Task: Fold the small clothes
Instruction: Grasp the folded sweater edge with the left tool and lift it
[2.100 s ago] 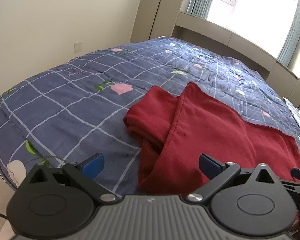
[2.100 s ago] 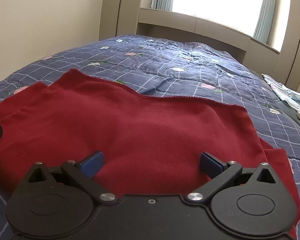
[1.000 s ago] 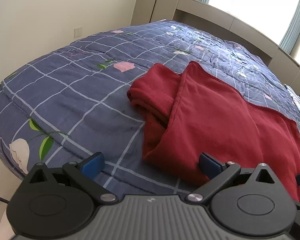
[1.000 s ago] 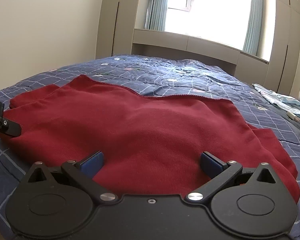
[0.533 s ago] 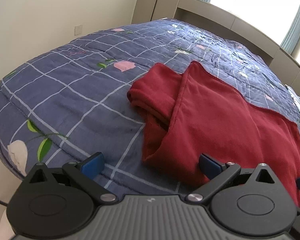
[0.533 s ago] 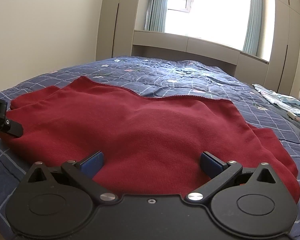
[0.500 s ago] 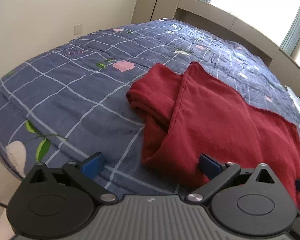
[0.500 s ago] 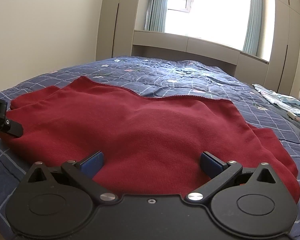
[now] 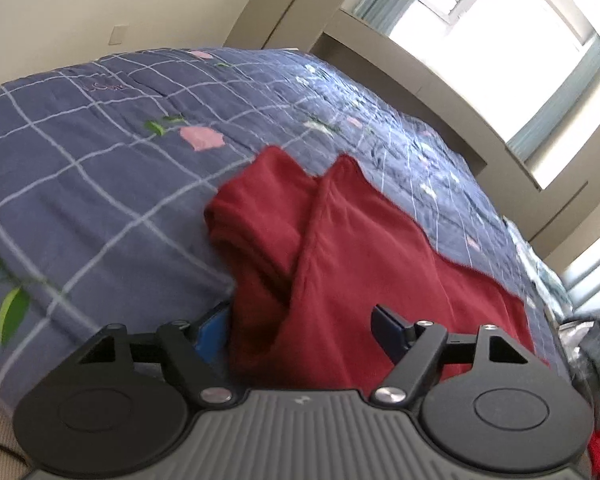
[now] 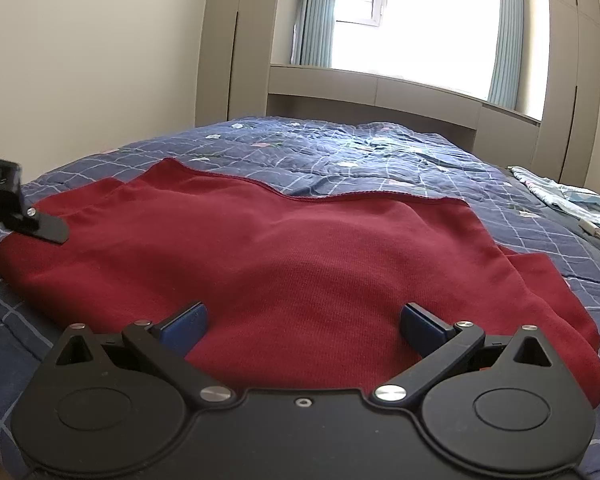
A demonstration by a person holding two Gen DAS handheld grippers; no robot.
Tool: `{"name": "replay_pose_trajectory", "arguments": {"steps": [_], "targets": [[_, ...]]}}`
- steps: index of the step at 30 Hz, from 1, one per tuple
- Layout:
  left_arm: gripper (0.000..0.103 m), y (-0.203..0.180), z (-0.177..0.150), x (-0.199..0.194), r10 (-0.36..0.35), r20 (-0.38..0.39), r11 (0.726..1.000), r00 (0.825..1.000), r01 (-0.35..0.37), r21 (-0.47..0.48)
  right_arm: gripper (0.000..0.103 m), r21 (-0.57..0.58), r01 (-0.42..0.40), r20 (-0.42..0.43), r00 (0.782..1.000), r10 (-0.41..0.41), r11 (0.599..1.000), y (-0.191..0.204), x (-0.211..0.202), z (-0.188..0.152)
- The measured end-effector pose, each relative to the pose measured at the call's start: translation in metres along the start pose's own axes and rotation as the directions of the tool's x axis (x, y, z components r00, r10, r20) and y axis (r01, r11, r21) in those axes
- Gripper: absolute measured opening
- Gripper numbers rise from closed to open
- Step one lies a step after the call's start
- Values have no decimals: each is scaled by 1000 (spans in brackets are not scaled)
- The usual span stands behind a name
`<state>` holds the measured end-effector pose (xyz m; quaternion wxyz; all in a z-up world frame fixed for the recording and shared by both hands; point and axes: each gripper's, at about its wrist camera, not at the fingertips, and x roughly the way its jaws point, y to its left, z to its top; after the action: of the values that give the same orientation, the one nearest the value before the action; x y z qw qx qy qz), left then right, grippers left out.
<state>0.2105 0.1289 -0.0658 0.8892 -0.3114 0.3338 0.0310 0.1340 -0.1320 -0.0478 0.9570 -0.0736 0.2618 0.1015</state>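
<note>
No readable labels anywhere; some pink stitching on the blue checked quilt [image 9: 80,184] is too blurry to make out. The red garment [image 10: 300,264] lies flat on that quilt. The left gripper [image 9: 300,326] is closing around the garment's near left corner, pads not yet pressing. The right gripper [image 10: 302,322] hangs wide apart over its near edge. Only the right view catches the light patterned cloth [image 10: 568,200] beyond the garment's right side.

The soft red knit garment [image 10: 300,264] lies flat on the blue checked quilt [image 10: 380,152]. A bright window [image 10: 420,16] is behind the bed.
</note>
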Motion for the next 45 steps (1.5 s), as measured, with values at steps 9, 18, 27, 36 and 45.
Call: {"name": "replay_pose_trajectory", "arguments": {"steps": [9, 18, 27, 36, 45], "targets": [[42, 6, 29, 24, 44, -14, 998, 999, -44, -53, 103, 7, -7, 5, 1000, 7, 1000, -2, -1, -1], [26, -1, 35, 31, 49, -48, 998, 998, -52, -47, 103, 80, -26, 61, 998, 22, 996, -12, -12, -5], [18, -65, 46, 11, 1, 21, 990, 1000, -4, 142, 103, 182, 126, 136, 979, -152, 975, -47, -38, -5], [18, -205, 36, -9, -172, 10, 899, 985, 153, 409, 103, 301, 299, 143, 925, -353, 906, -108, -57, -10], [20, -336, -59, 33, -213, -215, 737, 953, 301, 605, 103, 432, 449, 66, 849, -524, 782, -176, -77, -33]]}}
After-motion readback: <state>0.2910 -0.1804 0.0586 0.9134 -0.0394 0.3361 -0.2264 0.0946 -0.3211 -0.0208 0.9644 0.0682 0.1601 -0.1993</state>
